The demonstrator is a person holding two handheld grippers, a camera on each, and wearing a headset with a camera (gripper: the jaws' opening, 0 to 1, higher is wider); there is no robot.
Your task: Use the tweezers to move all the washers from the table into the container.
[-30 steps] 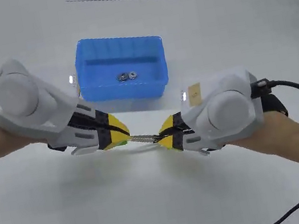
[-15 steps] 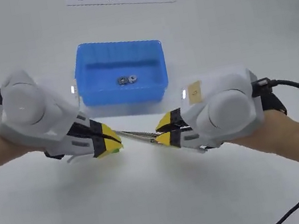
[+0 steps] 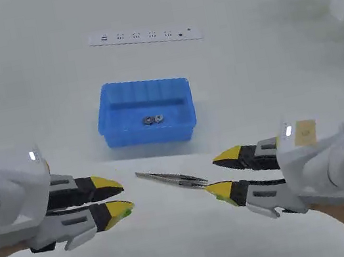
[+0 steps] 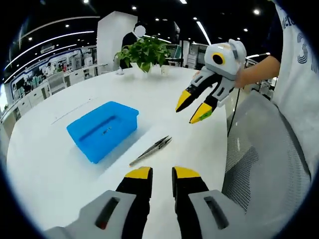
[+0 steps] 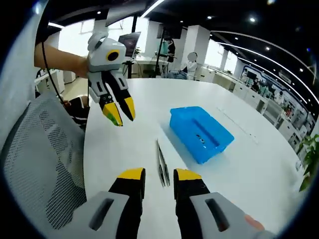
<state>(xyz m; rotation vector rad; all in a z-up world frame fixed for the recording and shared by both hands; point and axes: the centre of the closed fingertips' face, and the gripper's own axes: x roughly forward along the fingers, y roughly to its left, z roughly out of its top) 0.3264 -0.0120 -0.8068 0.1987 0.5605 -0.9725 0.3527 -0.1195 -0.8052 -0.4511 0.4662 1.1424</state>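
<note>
Both left tongs (image 3: 125, 196) and right tongs (image 3: 211, 175) backing off, open, empty; tweezers (image 3: 171, 178) lying released on desk (image 3: 179, 247); washers (image 3: 152, 119) sitting in container (image 3: 104, 120), task likely done

Open-plan office, bkgd items
White table (image 3: 265, 52) w/ power strip (image 3: 144, 36); potted plant (image 4: 144, 51); mesh chair (image 5: 35, 164); dark ceiling (image 4: 164, 17) w/ spotlights (image 4: 134, 7), white pillar (image 4: 112, 36).

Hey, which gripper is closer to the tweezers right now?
Right, narrowly. The right gripper, jaws open, sits just off one end of the tweezers; the left gripper hangs slightly farther from the other end.
</note>
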